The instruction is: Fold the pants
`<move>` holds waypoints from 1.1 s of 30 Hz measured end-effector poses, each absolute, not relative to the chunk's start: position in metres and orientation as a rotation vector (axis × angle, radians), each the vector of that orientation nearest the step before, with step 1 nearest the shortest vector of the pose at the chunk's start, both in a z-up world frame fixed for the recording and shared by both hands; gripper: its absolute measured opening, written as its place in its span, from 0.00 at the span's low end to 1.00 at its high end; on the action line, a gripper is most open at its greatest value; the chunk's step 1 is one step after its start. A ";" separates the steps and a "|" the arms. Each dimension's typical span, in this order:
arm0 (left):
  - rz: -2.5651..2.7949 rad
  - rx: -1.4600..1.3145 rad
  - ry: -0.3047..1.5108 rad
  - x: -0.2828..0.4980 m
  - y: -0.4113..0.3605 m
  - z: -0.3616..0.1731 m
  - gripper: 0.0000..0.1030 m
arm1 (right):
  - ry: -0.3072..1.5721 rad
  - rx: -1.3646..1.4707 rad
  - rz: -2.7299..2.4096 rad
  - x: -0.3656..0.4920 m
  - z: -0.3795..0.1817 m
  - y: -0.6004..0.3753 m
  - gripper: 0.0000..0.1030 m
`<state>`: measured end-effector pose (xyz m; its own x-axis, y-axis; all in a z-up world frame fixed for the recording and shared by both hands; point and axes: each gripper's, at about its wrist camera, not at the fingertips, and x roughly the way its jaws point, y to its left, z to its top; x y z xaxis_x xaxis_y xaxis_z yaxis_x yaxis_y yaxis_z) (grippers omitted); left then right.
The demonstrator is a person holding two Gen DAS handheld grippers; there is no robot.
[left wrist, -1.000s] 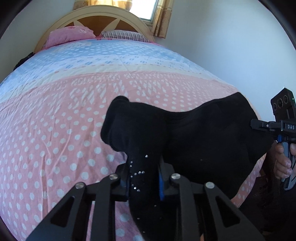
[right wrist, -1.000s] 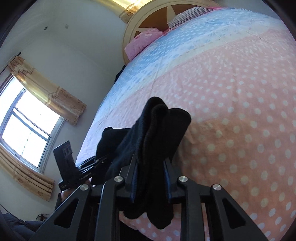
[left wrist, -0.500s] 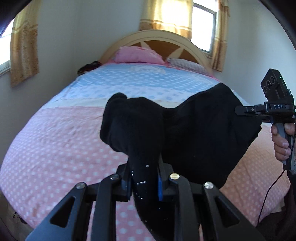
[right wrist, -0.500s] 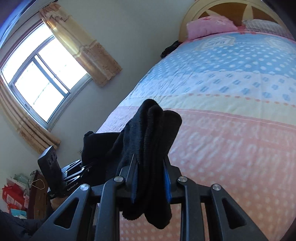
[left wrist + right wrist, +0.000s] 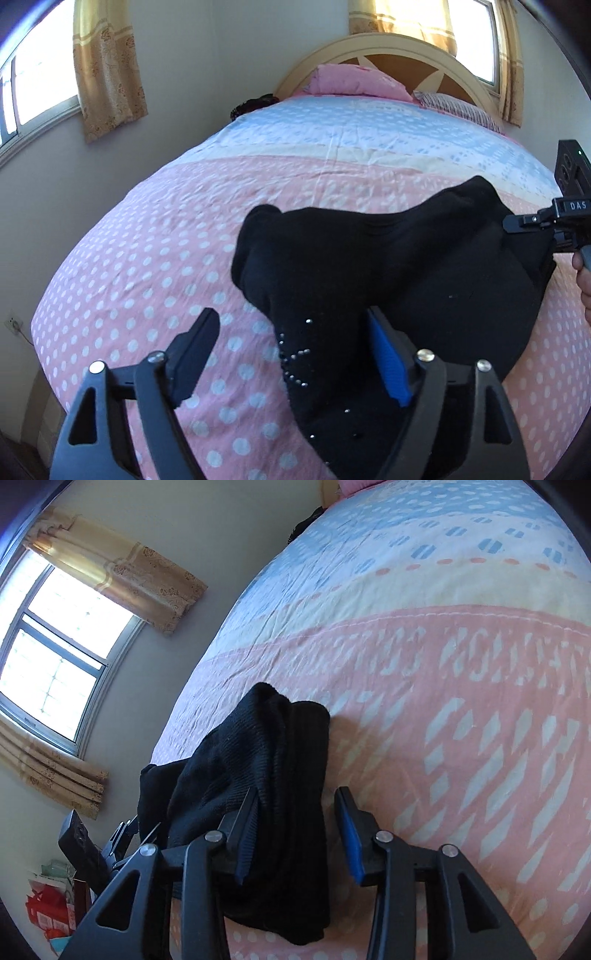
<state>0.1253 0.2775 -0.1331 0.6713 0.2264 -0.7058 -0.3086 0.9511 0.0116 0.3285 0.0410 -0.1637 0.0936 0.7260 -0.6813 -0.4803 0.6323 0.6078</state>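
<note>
Near the foot edge of the bed (image 5: 155, 258), on its pink dotted cover: black pants (image 5: 369, 266), bunched. Left gripper (image 5: 295, 343): jaws spread wide, cloth lying between them against the blue-padded one, nothing pinched. Right gripper (image 5: 295, 823): jaws likewise parted, a fold draped over the left one, apparently loose. Pink pillow (image 5: 354, 79) at the headboard (image 5: 391, 48).
</note>
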 end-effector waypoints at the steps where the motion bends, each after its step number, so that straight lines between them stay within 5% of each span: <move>1: 0.304 -0.132 0.779 0.123 0.281 -0.134 0.85 | 1.167 0.247 0.906 0.328 -0.162 0.040 0.41; 9: 0.410 -0.104 0.776 0.098 0.287 -0.127 0.95 | 1.089 0.295 0.791 0.324 -0.150 -0.006 0.46; 22: 0.460 -0.133 0.649 0.063 0.274 -0.076 0.96 | 0.991 0.354 0.736 0.260 -0.116 -0.057 0.46; 33: 0.378 -0.170 0.468 0.034 0.243 -0.019 1.00 | 0.684 0.124 0.671 0.131 -0.018 -0.055 0.57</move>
